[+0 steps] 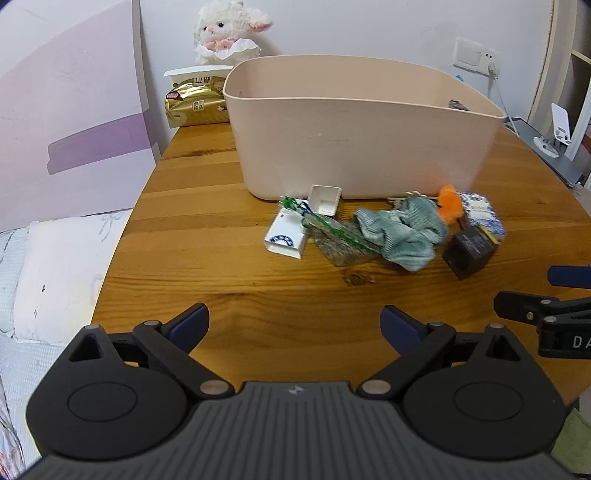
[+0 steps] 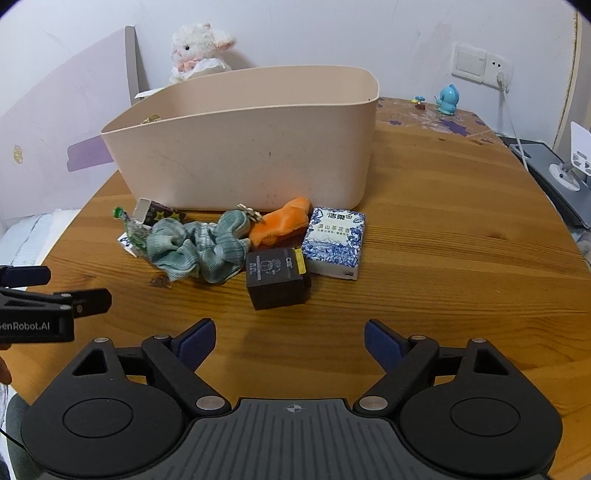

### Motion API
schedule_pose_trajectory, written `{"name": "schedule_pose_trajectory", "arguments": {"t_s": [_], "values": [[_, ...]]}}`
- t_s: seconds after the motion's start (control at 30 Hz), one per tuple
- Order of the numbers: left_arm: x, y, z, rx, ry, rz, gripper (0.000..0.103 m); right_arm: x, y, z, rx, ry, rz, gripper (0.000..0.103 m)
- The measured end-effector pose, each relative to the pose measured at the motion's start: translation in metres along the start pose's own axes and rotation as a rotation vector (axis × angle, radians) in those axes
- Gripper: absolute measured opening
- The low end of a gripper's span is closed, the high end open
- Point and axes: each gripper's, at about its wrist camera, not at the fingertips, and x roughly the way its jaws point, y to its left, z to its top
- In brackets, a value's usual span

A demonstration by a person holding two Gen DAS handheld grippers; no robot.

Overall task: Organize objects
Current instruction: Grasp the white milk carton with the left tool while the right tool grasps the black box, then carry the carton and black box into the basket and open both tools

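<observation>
Both the left gripper (image 1: 294, 325) and right gripper (image 2: 290, 341) are wide apart and empty, and the little black box (image 2: 277, 282), in the middle of the right picture, looks light and stiff, so squeeze its flat sides.

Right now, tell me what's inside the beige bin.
Little shows: the beige bin hides its floor behind its near wall. A gold scrap peeks over the rim in the right view, a dark scrap in the left.

Round wooden table (image 2: 424, 240), white wall (image 2: 332, 33) with socket (image 2: 496, 68), bed (image 1: 55, 266) at left
</observation>
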Motion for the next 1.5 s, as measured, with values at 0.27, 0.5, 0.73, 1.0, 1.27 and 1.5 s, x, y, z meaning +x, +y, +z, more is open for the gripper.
{"name": "schedule_pose_trajectory", "arguments": {"t_s": [0.27,0.5,0.73,1.0,1.27,1.5], "values": [[0.03,0.011,0.01,0.025,0.003,-0.012,0.091,0.024,0.001,0.01,-0.021,0.018,-0.01,0.079],[0.055,0.017,0.021,0.069,0.001,-0.016,0.086,0.041,0.004,0.019,-0.036,0.026,-0.014,0.07],[0.073,0.02,0.028,0.101,-0.008,-0.05,0.082,0.05,0.01,0.027,-0.064,0.011,-0.023,0.059],[0.082,0.018,0.036,0.133,-0.057,-0.113,0.057,0.049,0.015,0.03,-0.076,0.006,-0.037,0.041],[0.078,0.007,0.032,0.165,-0.07,-0.139,0.033,0.035,0.017,0.027,-0.077,-0.004,-0.034,0.042],[0.055,0.013,0.024,0.126,-0.082,-0.114,0.033,0.007,0.015,0.025,-0.066,-0.06,-0.025,0.042]]}}
